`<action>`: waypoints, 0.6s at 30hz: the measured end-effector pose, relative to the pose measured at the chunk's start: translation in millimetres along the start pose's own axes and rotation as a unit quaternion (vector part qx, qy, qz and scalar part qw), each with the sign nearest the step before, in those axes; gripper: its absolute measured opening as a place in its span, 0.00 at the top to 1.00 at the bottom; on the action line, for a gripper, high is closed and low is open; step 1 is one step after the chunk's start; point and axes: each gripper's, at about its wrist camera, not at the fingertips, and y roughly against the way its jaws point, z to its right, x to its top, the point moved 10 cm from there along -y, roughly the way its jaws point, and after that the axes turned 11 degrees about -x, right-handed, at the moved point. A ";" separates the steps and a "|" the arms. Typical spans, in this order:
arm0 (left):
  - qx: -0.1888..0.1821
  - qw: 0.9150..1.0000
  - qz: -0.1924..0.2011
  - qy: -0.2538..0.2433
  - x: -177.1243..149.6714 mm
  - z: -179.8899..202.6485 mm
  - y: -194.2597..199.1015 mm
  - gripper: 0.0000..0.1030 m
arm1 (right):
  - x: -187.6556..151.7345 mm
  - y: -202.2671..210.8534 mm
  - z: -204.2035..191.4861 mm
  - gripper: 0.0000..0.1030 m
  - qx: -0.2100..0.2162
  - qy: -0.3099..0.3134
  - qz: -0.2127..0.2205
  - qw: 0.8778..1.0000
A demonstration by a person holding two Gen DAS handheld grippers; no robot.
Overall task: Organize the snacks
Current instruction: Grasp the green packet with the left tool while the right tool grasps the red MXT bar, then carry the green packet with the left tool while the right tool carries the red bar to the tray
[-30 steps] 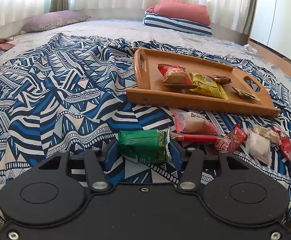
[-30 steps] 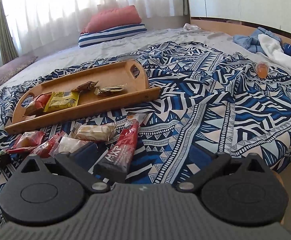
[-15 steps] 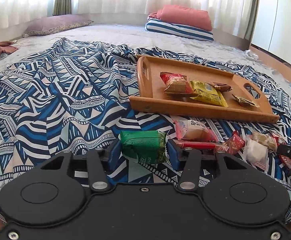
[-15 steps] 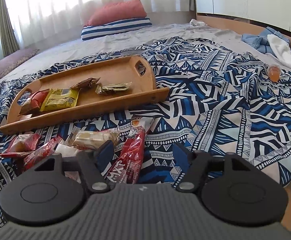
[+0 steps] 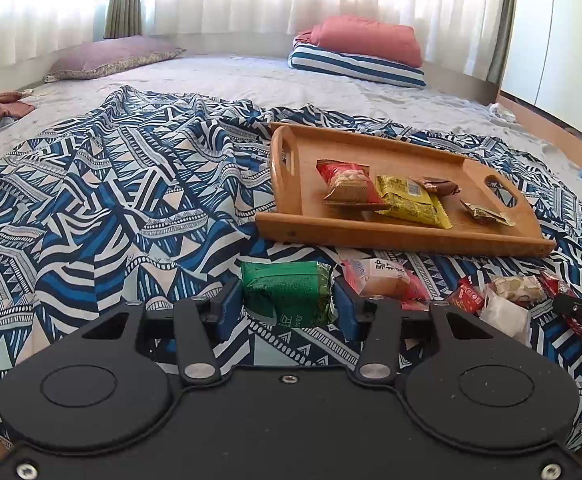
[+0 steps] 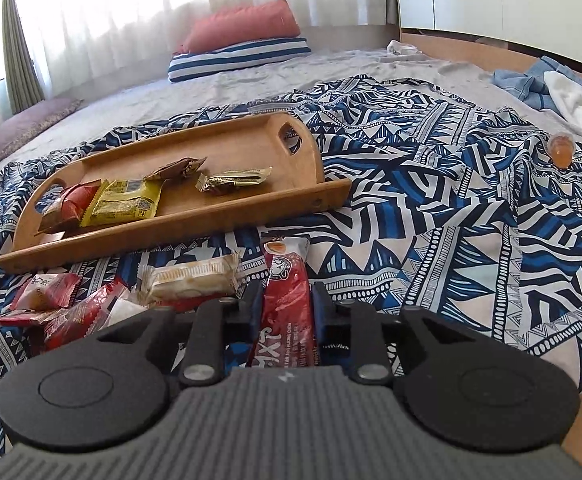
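Observation:
My left gripper [image 5: 287, 304] is shut on a green snack pack [image 5: 287, 294], held just above the patterned blanket, short of the wooden tray [image 5: 403, 236]. My right gripper [image 6: 287, 308] is shut on a long red snack stick [image 6: 287, 304] that points toward the wooden tray [image 6: 171, 232]. The tray holds a red pack [image 5: 347, 184], a yellow pack [image 5: 409, 200] and two small brown wrappers. Loose snacks [image 5: 387, 280] lie on the blanket in front of the tray, among them a beige wafer pack [image 6: 191, 280].
The blue and white patterned blanket [image 5: 111, 208] covers the bed. Pillows [image 5: 363, 52] lie at the far end. A small orange bottle [image 6: 561, 150] lies on the blanket at the right. Clothes [image 6: 551, 88] lie by the bed's right edge.
My right gripper has closed from wide open onto the red snack stick. My left gripper has kept the green pack and risen a little, with the tray now nearer.

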 end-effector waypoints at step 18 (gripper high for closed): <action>-0.033 0.999 0.023 0.005 70.4 15.0 -13.8 0.58 | 74.0 -3.7 3.4 0.71 0.053 -0.004 0.026 0.998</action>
